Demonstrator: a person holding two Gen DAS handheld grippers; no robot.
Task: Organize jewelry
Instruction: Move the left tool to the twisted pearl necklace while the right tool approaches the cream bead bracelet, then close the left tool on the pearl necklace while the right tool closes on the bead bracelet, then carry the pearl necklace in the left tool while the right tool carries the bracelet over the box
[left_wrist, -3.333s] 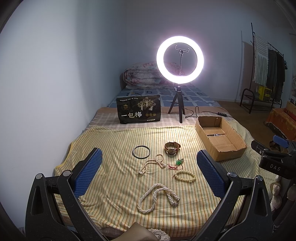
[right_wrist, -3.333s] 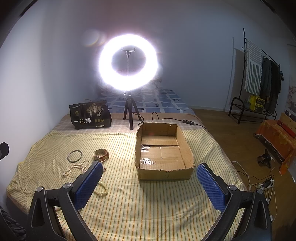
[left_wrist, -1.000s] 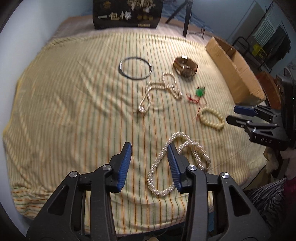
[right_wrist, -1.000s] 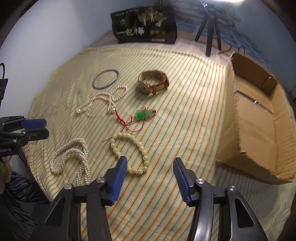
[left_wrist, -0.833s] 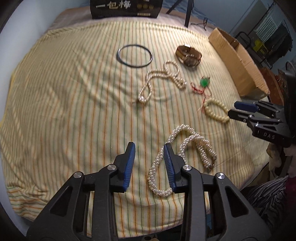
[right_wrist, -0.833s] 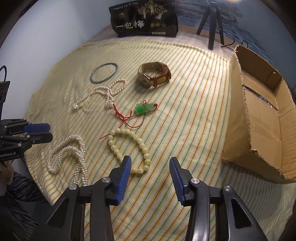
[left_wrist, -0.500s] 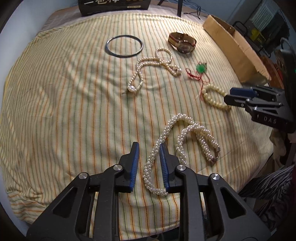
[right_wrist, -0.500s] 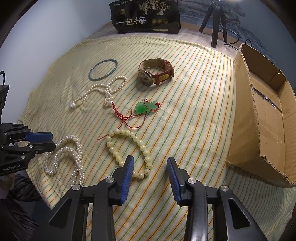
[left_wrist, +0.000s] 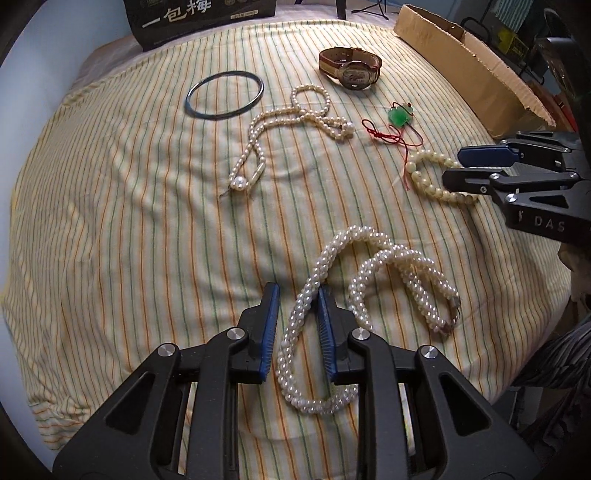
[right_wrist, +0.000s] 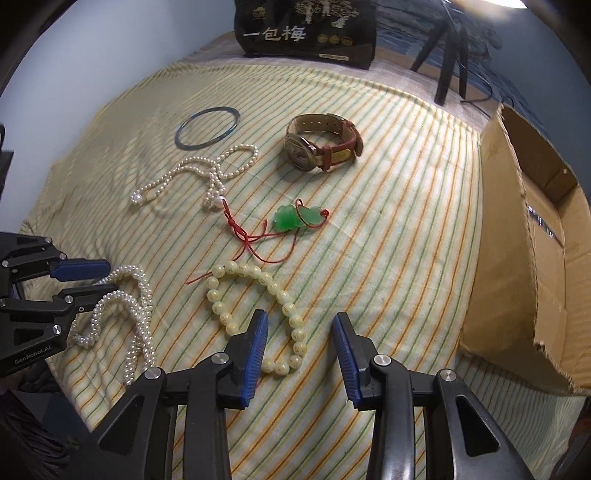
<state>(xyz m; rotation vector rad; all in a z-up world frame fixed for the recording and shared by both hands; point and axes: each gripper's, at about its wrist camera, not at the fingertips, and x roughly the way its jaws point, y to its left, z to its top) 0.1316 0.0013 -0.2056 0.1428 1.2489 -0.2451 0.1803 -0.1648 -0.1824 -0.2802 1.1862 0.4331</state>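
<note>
A thick twisted pearl necklace (left_wrist: 373, 273) lies on the striped cloth. My left gripper (left_wrist: 295, 291) is narrowly open with one strand of it between the pads; it also shows in the right wrist view (right_wrist: 88, 280). A cream bead bracelet (right_wrist: 255, 310) lies in front of my right gripper (right_wrist: 299, 321), which is open with its near beads between the pads; that gripper shows in the left wrist view (left_wrist: 458, 166). Beyond lie a green pendant on red cord (right_wrist: 295, 218), a thin pearl necklace (right_wrist: 199, 170), a dark bangle (right_wrist: 207, 127) and a brown-strapped watch (right_wrist: 321, 147).
An open cardboard box (right_wrist: 532, 258) stands at the right edge of the cloth. A black printed bag (right_wrist: 306, 29) and a tripod's legs (right_wrist: 447, 59) stand at the far end. The cloth's near edge drops off just below the grippers.
Both grippers have come down from high above the bed to the jewelry and narrowed. The left closed in around the thick pearl necklace, the right around the bead bracelet.
</note>
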